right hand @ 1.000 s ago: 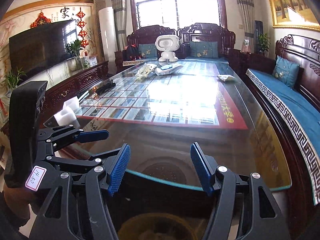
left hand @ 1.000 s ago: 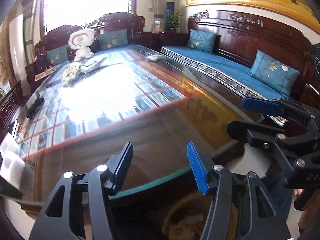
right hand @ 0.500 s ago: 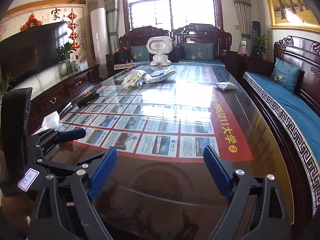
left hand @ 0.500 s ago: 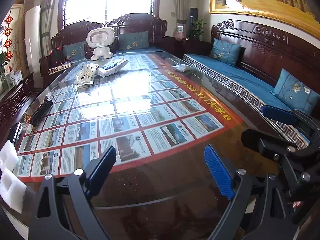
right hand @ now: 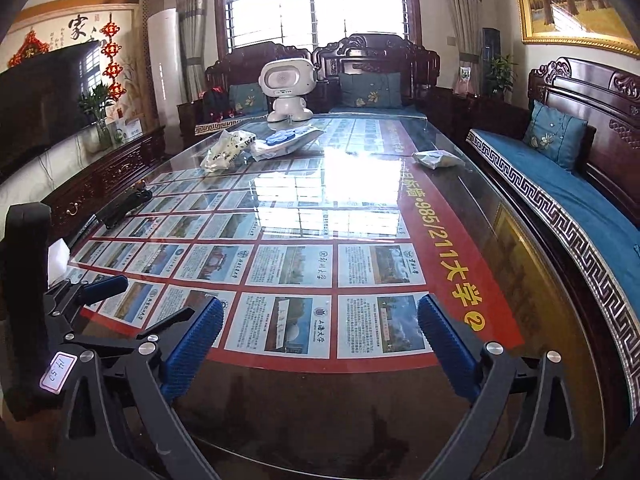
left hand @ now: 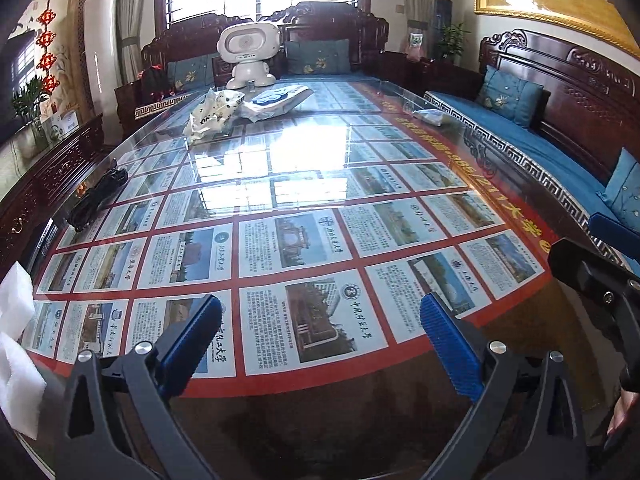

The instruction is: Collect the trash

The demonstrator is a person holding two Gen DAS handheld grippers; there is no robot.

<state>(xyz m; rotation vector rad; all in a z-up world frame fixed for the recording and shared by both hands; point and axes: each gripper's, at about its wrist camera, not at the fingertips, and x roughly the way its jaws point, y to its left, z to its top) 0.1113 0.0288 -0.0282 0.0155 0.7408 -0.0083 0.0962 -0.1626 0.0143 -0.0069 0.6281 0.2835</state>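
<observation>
We hold both grippers low over the near end of the glass-topped table [right hand: 520,240], side by side. The left gripper [left hand: 320,332] has its blue pads spread wide with nothing between them, and the right gripper [right hand: 320,332] is spread just as wide and equally empty.

At the near left edge sit white foam blocks [left hand: 16,320]; whether they count as trash we cannot tell. Further up the left side lies a black bundle of cable [left hand: 96,196], which looks like something to leave alone.

The likely trash lies well away from us at the far end. A crumpled white wrapper [right hand: 226,150] sits just beside a flat white-and-blue packet [right hand: 288,140], both in front of the white toy robot [right hand: 287,90]. A third small packet [right hand: 436,159] rests alone near the right edge, closer to the sofa [right hand: 560,184].

To do this well, we judge that each gripper should take its own side: the right one the lone packet, the left one the wrapper. We keep the fingers wide until a pad sits on each side of the crinkled film, come in low and pinch a raised fold, since flat film on slick glass will slide away. No bin shows in either view.
</observation>
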